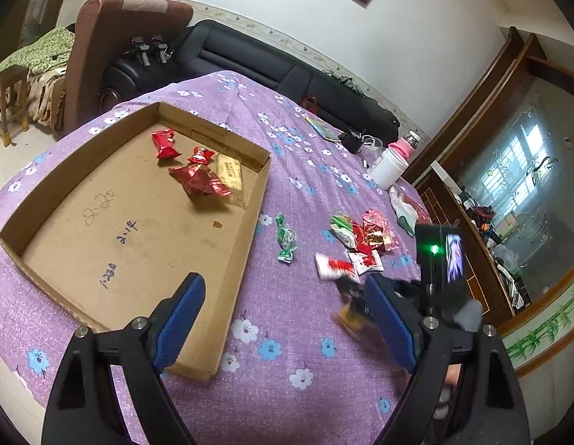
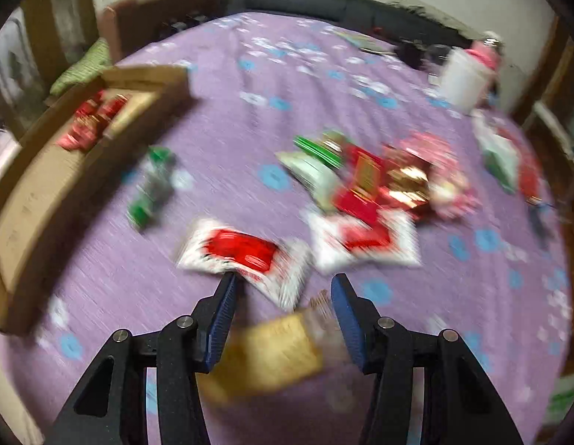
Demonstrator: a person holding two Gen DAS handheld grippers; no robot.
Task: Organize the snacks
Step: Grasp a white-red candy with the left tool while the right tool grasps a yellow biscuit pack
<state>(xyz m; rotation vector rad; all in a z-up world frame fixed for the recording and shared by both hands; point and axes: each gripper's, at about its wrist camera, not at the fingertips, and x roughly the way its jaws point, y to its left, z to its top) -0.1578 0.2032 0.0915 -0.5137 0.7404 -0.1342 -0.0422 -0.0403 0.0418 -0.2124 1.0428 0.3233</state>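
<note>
A purple flowered worktop (image 1: 287,389) is carrying a cardboard tray (image 1: 138,244) already holding four snacks (image 1: 198,178). A loose pile (image 2: 368,185) is waiting. The left gripper (image 1: 283,319) is hanging released; the right gripper (image 2: 283,315) is straddling a golden packet (image 2: 268,356), unclenched.

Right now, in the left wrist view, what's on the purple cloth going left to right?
cardboard tray → green-wrapped candy → white-and-red packet → mixed snack pile → white cup
</note>
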